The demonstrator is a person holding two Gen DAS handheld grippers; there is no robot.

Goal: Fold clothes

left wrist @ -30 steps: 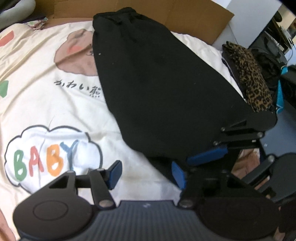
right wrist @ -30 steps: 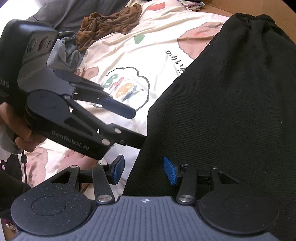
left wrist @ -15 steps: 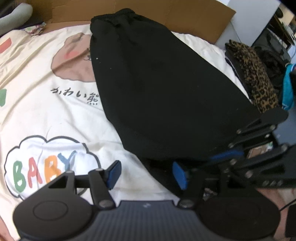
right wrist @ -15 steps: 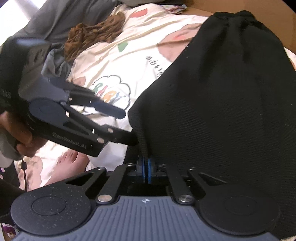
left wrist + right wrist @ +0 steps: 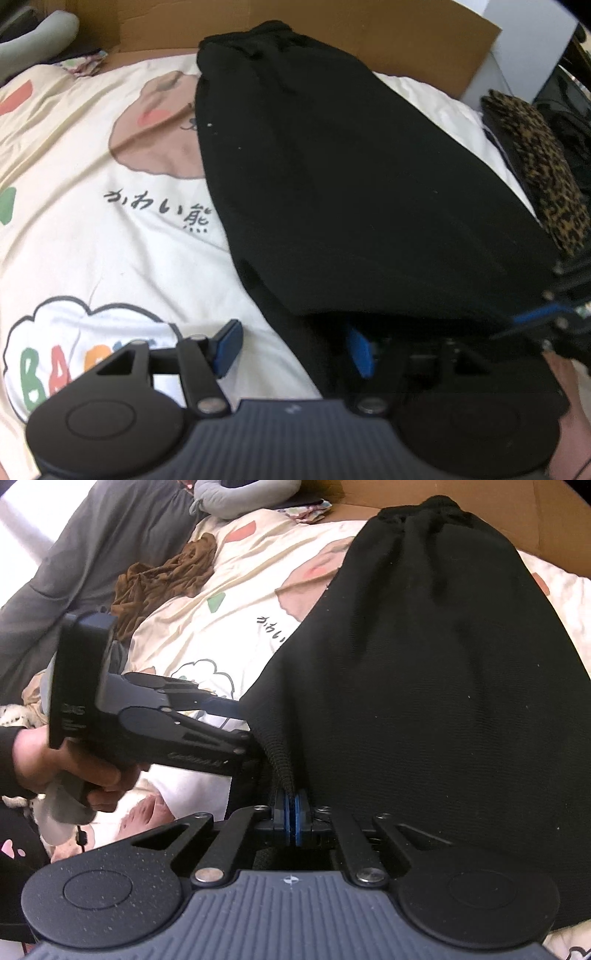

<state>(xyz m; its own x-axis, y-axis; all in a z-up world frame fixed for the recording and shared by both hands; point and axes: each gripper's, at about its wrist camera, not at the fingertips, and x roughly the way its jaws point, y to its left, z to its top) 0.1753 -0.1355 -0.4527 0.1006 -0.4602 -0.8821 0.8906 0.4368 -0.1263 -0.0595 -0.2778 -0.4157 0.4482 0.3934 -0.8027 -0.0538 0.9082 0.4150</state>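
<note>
A black garment [image 5: 351, 184] lies lengthwise on a cream printed bedsheet [image 5: 92, 229], its waistband at the far end. My right gripper [image 5: 291, 821] is shut on the ribbed near hem [image 5: 282, 764] and holds that corner a little off the sheet. In the left wrist view the same gripper [image 5: 535, 314] shows at the right edge. My left gripper [image 5: 295, 347] is open at the hem's left end. Its right pad [image 5: 360, 350] is tucked under the raised fabric and its left pad [image 5: 229, 345] is over the sheet. A hand [image 5: 55, 760] holds the left gripper [image 5: 240, 727].
A leopard-print cloth [image 5: 546, 184] lies off the bed's right side. Brown cardboard [image 5: 388, 33] lines the far edge. A crumpled brown garment [image 5: 166, 576], a grey cloth [image 5: 74, 554] and a grey cushion [image 5: 240, 494] sit at the far left.
My right gripper closed on the hem, then drew it up and to the right. My left gripper moved in toward the hem's left end, still open.
</note>
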